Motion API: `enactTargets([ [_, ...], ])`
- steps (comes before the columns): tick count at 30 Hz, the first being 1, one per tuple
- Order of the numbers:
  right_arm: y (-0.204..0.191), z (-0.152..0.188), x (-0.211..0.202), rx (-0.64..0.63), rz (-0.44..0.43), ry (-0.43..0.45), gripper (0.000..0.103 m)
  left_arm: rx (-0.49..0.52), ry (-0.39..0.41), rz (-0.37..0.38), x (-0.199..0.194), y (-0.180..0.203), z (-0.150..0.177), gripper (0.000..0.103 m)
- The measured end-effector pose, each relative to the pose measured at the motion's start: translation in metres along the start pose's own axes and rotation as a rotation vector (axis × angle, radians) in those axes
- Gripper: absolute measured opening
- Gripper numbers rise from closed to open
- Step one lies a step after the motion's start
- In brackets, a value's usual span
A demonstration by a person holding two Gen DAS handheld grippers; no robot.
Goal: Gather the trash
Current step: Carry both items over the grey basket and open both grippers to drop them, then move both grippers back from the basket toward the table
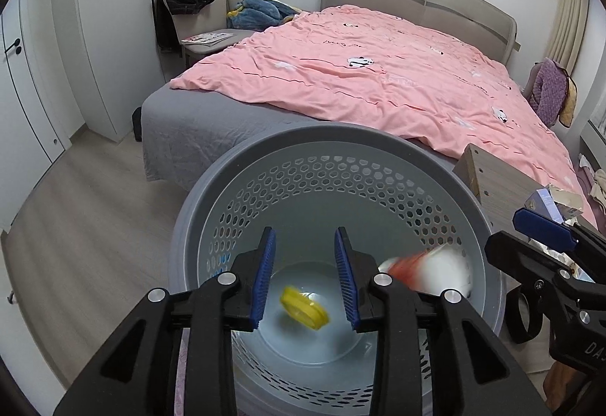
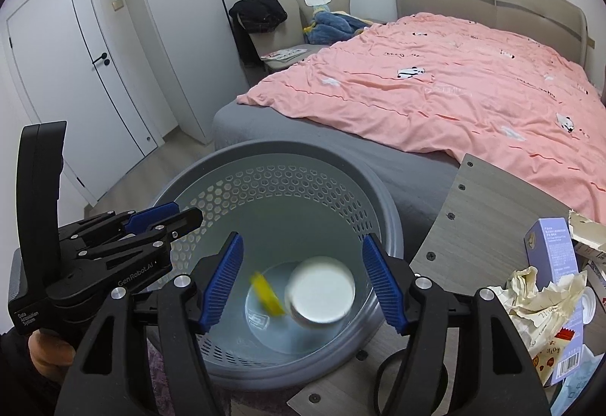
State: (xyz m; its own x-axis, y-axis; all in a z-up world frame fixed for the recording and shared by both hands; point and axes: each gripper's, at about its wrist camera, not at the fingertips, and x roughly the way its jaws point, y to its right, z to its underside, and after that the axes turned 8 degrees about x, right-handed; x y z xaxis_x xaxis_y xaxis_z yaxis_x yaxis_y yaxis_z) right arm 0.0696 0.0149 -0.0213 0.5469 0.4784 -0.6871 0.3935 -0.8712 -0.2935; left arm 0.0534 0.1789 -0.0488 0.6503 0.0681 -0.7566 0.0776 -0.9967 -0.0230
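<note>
We note the round grey plastic waste basket with honeycomb-perforated walls [image 1: 378, 166] standing on the floor between the bed and a grey wood-grain table top [image 2: 492, 211]. Inside it, 2 pieces of trash appear motion-blurred: a yellow disc-shaped lid [image 1: 303, 308] over the pale bottom, and a white cup with an orange-red printed side [image 1: 428, 270], which in the right wrist view shows its round white face just beside the lid. We see the left gripper [image 1: 306, 279] above the basket mouth, its blue ribbed fingers [image 1: 263, 276] parted with nothing between them. The right gripper [image 2: 306, 281] hangs over the same opening, fingers spread wider, also pinching nothing. On the table lie crumpled cream paper [image 2: 538, 291] and a lavender cardboard box [image 2: 553, 249], touching each other. Behind the basket we record the bed with a pink duvet [image 1: 378, 75] over a grey sheet [image 1: 181, 124].
</note>
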Motion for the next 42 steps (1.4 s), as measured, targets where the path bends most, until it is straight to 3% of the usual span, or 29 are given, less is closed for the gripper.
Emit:
enactTargets([
  [18,-0.005,0.005,-0.002,0.007,-0.011,-0.005,0.065,-0.009,0.009,-0.041,-0.012,-0.007,0.004,0.054],
  [34,0.003,0.011,-0.019,0.029,-0.004,0.016,0.073,-0.005,0.009,-0.068,-0.023,-0.005,0.005,0.072],
  [42,0.018,0.012,-0.039,0.046,0.027,0.051,0.081,0.001,0.013,-0.078,-0.03,0.002,0.004,0.075],
])
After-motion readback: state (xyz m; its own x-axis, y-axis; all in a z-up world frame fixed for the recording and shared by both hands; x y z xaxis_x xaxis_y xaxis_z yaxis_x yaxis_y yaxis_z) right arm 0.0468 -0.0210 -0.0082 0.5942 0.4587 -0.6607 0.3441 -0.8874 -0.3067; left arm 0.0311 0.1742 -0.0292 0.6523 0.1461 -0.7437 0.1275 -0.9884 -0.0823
